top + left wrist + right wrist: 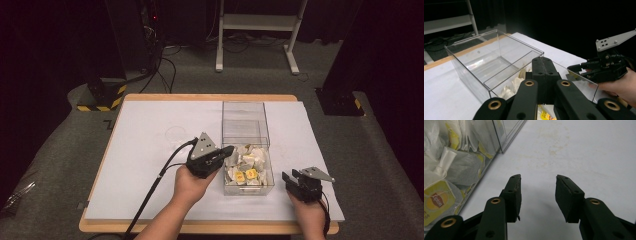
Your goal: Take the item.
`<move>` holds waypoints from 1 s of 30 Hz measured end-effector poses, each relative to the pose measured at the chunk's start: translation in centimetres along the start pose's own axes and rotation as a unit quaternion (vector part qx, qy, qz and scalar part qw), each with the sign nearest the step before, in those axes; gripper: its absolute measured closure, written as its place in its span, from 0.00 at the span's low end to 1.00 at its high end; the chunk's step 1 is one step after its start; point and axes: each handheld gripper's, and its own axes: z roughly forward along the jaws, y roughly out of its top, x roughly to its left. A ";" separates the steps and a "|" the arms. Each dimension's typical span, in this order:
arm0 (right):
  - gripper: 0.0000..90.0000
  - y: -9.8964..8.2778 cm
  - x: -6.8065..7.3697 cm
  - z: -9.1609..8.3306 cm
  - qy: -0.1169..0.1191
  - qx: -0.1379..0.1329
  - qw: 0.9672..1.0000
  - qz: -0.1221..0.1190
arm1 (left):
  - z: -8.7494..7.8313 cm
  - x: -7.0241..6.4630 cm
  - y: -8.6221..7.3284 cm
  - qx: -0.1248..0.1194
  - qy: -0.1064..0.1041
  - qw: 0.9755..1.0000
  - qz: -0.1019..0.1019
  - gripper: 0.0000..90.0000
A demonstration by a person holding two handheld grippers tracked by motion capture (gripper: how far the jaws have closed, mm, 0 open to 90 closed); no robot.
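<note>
White table (150, 170), clear box (246, 117) on it

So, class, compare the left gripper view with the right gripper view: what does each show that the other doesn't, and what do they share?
Left gripper view alone: the left gripper with jaws shut, the box's bare far compartment, the right gripper in a hand, a white frame behind.

Right gripper view alone: its own jaws apart over bare white tabletop, a Lipton tag.

Both: the clear box and tea bags.

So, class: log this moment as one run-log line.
left claw: shut, over box rim | right claw: open, empty, on table | clear box: tea bags in near compartment
</note>
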 end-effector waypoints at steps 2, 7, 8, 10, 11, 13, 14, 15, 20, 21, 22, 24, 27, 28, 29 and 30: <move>0.62 0.0 0.0 0.0 0.000 0.000 1.000 -0.001 | -0.3 0.1 0.4 -0.005 0.002 1.000 0.001 1.00; 0.62 0.0 0.0 0.0 0.000 0.001 1.000 -0.001 | -0.8 0.4 0.8 -0.016 0.003 1.000 -0.001 1.00; 0.62 0.0 0.0 0.0 0.000 0.001 1.000 -0.001 | -0.9 0.5 0.9 -0.019 0.004 1.000 -0.003 1.00; 0.62 0.0 0.0 0.0 0.000 0.000 1.000 0.000 | -1.2 0.7 1.2 -0.021 0.007 1.000 0.000 1.00; 0.62 0.0 0.0 0.0 0.000 0.000 1.000 0.000 | -1.3 0.8 1.3 -0.023 0.010 1.000 0.000 1.00; 0.62 0.0 0.0 0.0 0.001 0.001 1.000 0.000 | -1.7 1.0 1.6 -0.027 0.013 1.000 0.000 1.00; 0.62 0.0 0.0 0.0 0.001 0.001 1.000 0.001 | -1.9 1.0 1.7 -0.029 0.014 0.999 0.001 1.00; 0.62 0.0 0.0 0.0 0.001 0.001 1.000 0.001 | -2.1 1.1 1.8 -0.031 0.015 0.999 0.001 1.00; 0.62 0.0 0.0 0.0 0.001 0.001 1.000 -0.003 | -2.8 1.6 1.9 -0.033 0.023 0.999 0.000 1.00; 0.62 0.0 0.0 0.0 0.001 0.001 1.000 -0.003 | -2.9 1.7 1.8 -0.033 0.025 0.999 -0.001 1.00; 0.61 0.0 0.1 0.0 -0.002 0.002 1.000 -0.003 | -3.2 1.9 1.8 -0.034 0.029 0.999 0.000 1.00; 0.60 0.0 0.2 0.1 -0.001 0.003 1.000 -0.007 | -3.4 2.0 1.7 -0.035 0.032 0.999 -0.002 1.00; 0.59 0.0 0.2 0.1 -0.002 0.004 1.000 -0.007 | -3.8 2.5 1.5 -0.035 0.037 0.999 -0.005 1.00; 0.59 0.0 0.2 0.1 -0.002 0.004 1.000 -0.007 | -4.0 2.6 1.5 -0.035 0.039 0.999 -0.006 1.00; 0.59 0.0 0.2 0.1 -0.002 0.005 1.000 -0.006 | -4.1 2.7 1.4 -0.034 0.041 0.999 -0.006 1.00; 0.59 0.0 0.2 0.1 -0.001 0.003 1.000 -0.008 | -4.3 2.9 1.3 -0.034 0.043 0.998 -0.007 1.00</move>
